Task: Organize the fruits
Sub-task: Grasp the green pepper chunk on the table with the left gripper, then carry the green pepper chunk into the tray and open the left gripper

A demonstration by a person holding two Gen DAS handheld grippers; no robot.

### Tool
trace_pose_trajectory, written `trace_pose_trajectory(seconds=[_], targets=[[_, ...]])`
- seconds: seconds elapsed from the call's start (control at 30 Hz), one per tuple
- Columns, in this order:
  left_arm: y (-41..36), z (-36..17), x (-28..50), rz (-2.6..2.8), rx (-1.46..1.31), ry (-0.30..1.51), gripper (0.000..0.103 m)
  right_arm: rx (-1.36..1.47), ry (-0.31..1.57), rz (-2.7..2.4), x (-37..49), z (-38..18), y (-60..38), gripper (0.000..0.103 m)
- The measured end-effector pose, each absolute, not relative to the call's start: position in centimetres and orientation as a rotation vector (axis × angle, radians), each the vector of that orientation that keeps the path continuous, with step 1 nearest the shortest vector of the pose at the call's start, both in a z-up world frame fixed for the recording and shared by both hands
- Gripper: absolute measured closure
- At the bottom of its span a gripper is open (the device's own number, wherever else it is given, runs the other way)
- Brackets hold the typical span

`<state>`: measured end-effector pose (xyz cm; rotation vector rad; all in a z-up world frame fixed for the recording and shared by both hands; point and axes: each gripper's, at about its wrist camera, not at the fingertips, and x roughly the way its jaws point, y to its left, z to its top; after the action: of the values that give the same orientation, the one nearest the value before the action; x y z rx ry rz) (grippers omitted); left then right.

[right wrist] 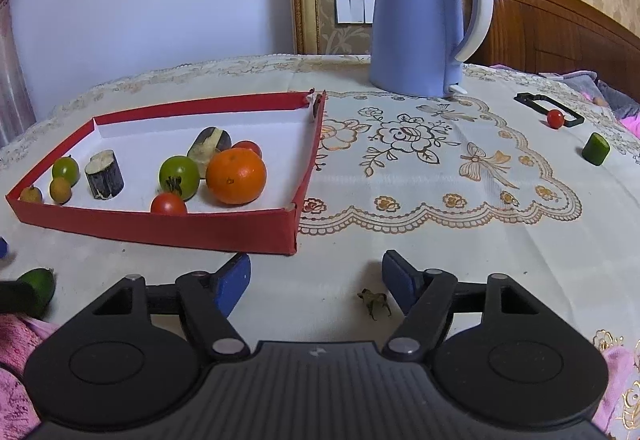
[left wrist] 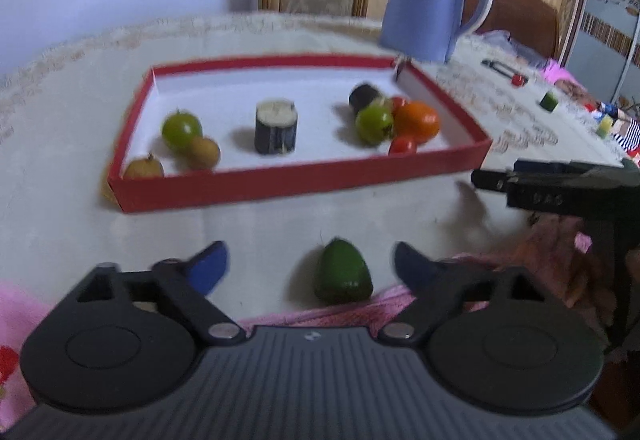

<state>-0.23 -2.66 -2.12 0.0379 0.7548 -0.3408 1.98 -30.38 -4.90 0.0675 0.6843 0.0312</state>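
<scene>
The step in hand looked like collecting the loose produce still lying on the counter (right wrist: 400,240) and bringing it to the red tray (right wrist: 160,226). The left gripper (left wrist: 308,268) hovered low over the near edge of the counter with its jaws spread wide on either side of a green pepper-like fruit (left wrist: 343,271), which lay on the cloth and partly against a pink towel (left wrist: 320,314); the pads did not touch it, so nothing was held. The next move, as I judged it, called for settling the jaws around that fruit and closing on it gently, since its smooth tapered body could slip. The right gripper (right wrist: 316,282) stood to the right of the tray's near corner, its jaws roughly half open and empty, with only a dried leafy scrap (right wrist: 374,303) on the cloth between them. The tray, shallow and white inside, held at its left end a green tomato (right wrist: 65,168) and two small brownish fruits (right wrist: 60,189), a dark cut stump of vegetable (right wrist: 105,174) near the middle, and at its right a second dark piece (right wrist: 210,143), a green tomato, an orange (right wrist: 236,175) and two red cherry tomatoes (right wrist: 168,204). Far right on the counter, well apart from the tray, lay another red cherry tomato (right wrist: 555,118) and a green cut piece (right wrist: 596,148); a blue kettle (right wrist: 416,19) stood beyond.
</scene>
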Motion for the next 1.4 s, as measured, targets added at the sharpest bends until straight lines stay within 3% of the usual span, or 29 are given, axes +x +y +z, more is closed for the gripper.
trace_pose_trajectory(seconds=[0.33,0.6,0.67,1.4], targets=[[-2.9,-3.0,-1.0,-0.302,0.081,0.729,0.026,0.065,0.687,0.034,2.0,-4.9,-30.2,0.029],[-2.9,-2.6,-1.2,-0.355,0.058,0.724,0.071,0.064,0.688,0.031,2.0,-4.8,-30.3,0.029],[-3.3,-2.5,-1.5,-0.375,0.068,0.726,0.077,0.062,0.688,0.03,2.1,-4.8,-30.3,0.029],[-4.4,0.6,-2.0,-0.199,0.185,0.57,0.077,0.069,0.686,0.032,2.0,-4.8,-30.5,0.028]])
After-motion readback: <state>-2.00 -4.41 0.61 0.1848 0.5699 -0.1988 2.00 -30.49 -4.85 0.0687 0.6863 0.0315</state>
